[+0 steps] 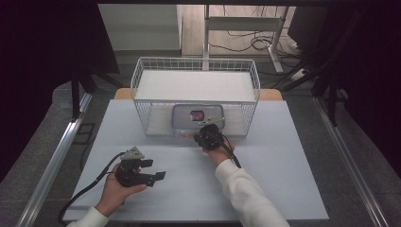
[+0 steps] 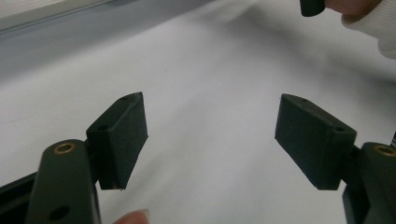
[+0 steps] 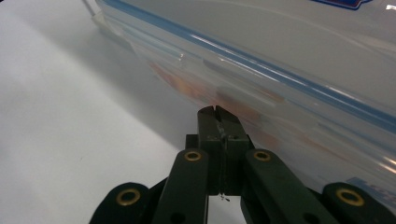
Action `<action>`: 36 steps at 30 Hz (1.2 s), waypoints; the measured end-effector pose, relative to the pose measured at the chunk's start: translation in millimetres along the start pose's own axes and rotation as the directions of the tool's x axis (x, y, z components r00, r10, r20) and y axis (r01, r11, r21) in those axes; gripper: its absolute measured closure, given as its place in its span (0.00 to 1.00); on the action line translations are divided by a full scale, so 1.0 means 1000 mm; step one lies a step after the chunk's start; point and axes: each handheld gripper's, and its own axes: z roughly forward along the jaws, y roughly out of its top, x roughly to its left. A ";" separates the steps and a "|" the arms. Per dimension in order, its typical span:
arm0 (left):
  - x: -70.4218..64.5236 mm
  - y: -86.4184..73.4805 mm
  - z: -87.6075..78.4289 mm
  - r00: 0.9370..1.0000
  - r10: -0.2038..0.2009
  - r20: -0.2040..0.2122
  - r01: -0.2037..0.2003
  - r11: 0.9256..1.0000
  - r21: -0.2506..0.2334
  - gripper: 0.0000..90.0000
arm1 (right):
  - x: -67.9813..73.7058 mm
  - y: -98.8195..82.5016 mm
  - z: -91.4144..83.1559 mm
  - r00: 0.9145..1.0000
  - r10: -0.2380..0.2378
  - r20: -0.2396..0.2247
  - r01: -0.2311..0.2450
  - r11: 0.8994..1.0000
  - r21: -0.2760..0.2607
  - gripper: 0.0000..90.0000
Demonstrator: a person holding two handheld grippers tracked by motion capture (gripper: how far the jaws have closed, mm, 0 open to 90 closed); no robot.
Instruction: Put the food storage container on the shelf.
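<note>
A clear flat plastic bag (image 1: 187, 120) with a blue stripe and a red label lies at the front of a white wire basket (image 1: 196, 61). In the right gripper view the bag (image 3: 280, 46) spreads across the upper part, with orange shapes showing through it. My right gripper (image 1: 206, 130) is shut, and its tips (image 3: 215, 111) sit at the bag's near edge. Whether any film is pinched between them I cannot tell. My left gripper (image 1: 153, 169) rests low over the white table at the front left. It is open (image 2: 210, 135), with bare tabletop between its pads (image 2: 123, 135).
The white table (image 1: 265, 179) runs wide in front of the basket. The basket has tall mesh walls and a white floor. A metal rail (image 1: 56, 156) borders the table's left side, and another runs along the right. The right sleeve (image 2: 373, 23) shows far off in the left gripper view.
</note>
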 end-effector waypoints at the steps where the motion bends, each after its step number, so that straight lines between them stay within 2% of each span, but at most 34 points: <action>1: 0.000 0.000 0.000 1.000 0.000 0.000 0.000 1.000 0.000 0.28 | -0.001 0.002 0.001 1.000 0.009 0.001 -0.009 1.000 0.000 0.99; 8: 0.000 0.000 0.000 1.000 -0.002 -0.001 0.002 1.000 0.000 0.28 | -0.008 0.013 0.010 0.999 0.042 0.024 -0.042 0.999 0.005 0.99; 13: 0.001 -0.001 -0.001 1.000 -0.007 -0.002 0.007 1.000 -0.002 0.28 | -0.014 0.017 0.015 0.999 0.038 0.036 -0.038 0.999 -0.006 0.99; 17: 0.001 -0.002 -0.001 1.000 -0.019 -0.002 0.019 1.000 -0.005 0.28 | -0.015 0.018 0.016 0.998 0.062 0.025 -0.061 0.998 -0.011 0.99; 21: 0.001 -0.003 -0.001 1.000 -0.013 -0.014 0.013 1.000 0.002 0.28 | -0.015 0.017 0.015 0.999 0.043 0.015 -0.043 0.999 -0.006 0.99; 23: 0.001 -0.002 -0.002 1.000 -0.027 -0.013 0.026 1.000 -0.009 0.28 | -0.012 0.015 0.011 0.999 0.035 0.003 -0.035 0.999 0.001 0.99; 26: 0.002 -0.002 -0.002 0.999 -0.029 -0.016 0.028 1.000 -0.009 0.28 | -0.007 0.012 0.000 0.999 0.008 -0.032 -0.008 1.000 0.000 0.99; 28: 0.001 -0.003 -0.001 1.000 -0.025 -0.016 0.025 1.000 -0.004 0.28 | -0.004 0.008 -0.013 0.998 -0.014 -0.057 0.014 1.000 -0.006 0.99; 29: 0.001 -0.003 -0.001 1.000 -0.021 -0.017 0.021 1.000 -0.002 0.28 | -0.003 0.006 -0.020 0.998 -0.011 -0.069 0.010 1.000 -0.010 0.99; 33: 0.000 -0.004 -0.003 1.000 -0.014 -0.011 0.014 1.000 -0.009 0.28 | -0.002 -0.011 -0.055 0.995 -0.040 -0.092 0.038 0.999 -0.028 0.99; 36: -0.001 -0.004 -0.006 1.000 -0.001 -0.019 0.000 1.000 -0.012 0.28 | -0.004 -0.030 -0.086 0.994 -0.062 -0.085 0.059 0.998 -0.038 0.99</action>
